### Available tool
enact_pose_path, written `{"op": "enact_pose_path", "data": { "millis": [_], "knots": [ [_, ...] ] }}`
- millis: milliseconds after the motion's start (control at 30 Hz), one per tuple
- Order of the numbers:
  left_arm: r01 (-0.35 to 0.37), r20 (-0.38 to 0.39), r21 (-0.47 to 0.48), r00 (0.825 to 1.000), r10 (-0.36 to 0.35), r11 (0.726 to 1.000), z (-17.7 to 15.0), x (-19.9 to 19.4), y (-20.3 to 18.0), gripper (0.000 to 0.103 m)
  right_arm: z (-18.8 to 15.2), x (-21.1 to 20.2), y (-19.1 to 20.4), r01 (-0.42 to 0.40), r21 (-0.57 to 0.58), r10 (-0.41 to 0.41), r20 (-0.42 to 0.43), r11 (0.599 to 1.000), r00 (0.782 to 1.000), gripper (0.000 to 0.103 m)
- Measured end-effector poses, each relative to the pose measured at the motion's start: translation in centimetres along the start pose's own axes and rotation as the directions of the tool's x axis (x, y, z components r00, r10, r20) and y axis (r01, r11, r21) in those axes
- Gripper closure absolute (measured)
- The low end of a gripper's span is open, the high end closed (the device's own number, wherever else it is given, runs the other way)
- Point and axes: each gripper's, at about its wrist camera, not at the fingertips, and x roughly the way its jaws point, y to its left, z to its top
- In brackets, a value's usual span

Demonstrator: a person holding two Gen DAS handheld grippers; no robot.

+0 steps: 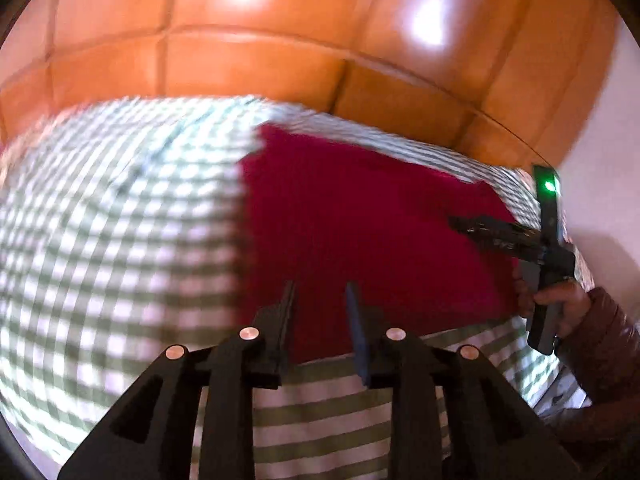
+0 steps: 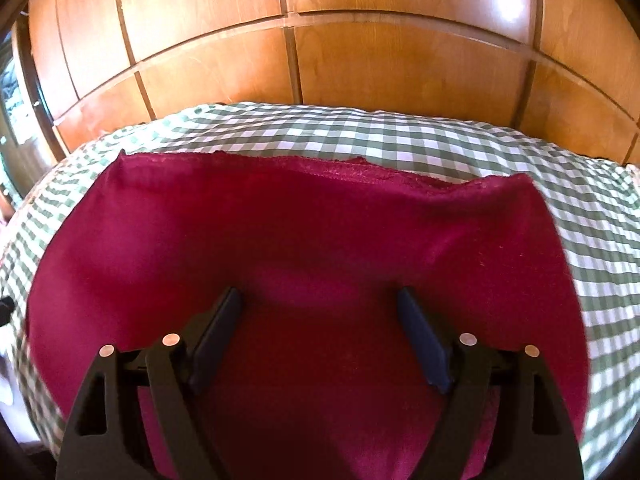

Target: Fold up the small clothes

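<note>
A dark red garment (image 1: 360, 232) lies flat on a green and white checked bed cover (image 1: 112, 216). In the right wrist view the red garment (image 2: 304, 232) fills the middle, its far hem straight with a slight ripple at the right. My left gripper (image 1: 320, 288) hovers over the garment's near left edge, jaws narrowly open and empty. My right gripper (image 2: 320, 296) is wide open and empty just above the garment's middle. The right gripper also shows in the left wrist view (image 1: 480, 232), at the garment's right side, held by a hand.
An orange-brown wooden panelled wall (image 2: 320, 60) stands right behind the bed. The checked cover (image 2: 400, 136) extends beyond the garment on all sides. A striped part of the cover (image 1: 320, 408) lies under the left gripper. A sleeved arm (image 1: 600, 352) is at the right.
</note>
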Motion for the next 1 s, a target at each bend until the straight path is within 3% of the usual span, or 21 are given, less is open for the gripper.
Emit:
{"op": "enact_pose_path", "data": {
  "millis": [133,333,433,500,567,667,867,1000],
  "knots": [
    [0.028,-0.045,0.117,0.999,-0.022,0.993,0.2,2.3,-3.7,0.071,-1.5,-3.0,-0.6,0.009,0.006,-0.009,0.016,1.000,1.000,0.020],
    [-0.001,-0.151,0.141,0.988,0.022,0.990,-1.7,6.3,-5.6,0.071,-5.7,-6.3,-4.3,0.091,0.041,-0.092,0.006,0.995,0.996,0.020],
    [-0.020,-0.147,0.131,0.988,0.039,0.991,-2.3,6.4,-5.5,0.071,-8.2,-6.0,-6.0,0.118,0.022,-0.118,-0.021,0.993,0.993,0.019],
    [-0.030,-0.144,0.132,0.988,0.049,0.991,-2.4,6.2,-5.5,0.070,-9.2,-6.0,-6.3,0.109,0.019,-0.110,0.012,0.994,0.994,0.019],
    [-0.053,-0.136,0.146,0.988,0.073,0.988,-2.4,6.1,-6.0,0.070,-9.1,-5.8,-6.1,0.123,0.019,-0.123,0.018,0.992,0.992,0.019],
    [-0.098,-0.109,0.174,0.987,0.118,0.980,-2.4,5.4,-6.6,0.059,-8.8,-5.7,-6.0,0.128,0.028,-0.129,0.014,0.991,0.992,0.017],
    [-0.117,-0.072,0.164,0.989,0.130,0.979,-2.0,3.7,-5.9,0.051,-7.9,-7.5,-6.6,0.067,0.120,-0.070,0.023,0.991,0.997,0.017],
    [-0.126,-0.056,0.156,0.989,0.136,0.980,-1.6,3.4,-5.6,0.046,-7.0,-8.8,-7.1,0.042,0.189,-0.054,0.060,0.981,0.997,0.023]
  ]
}}
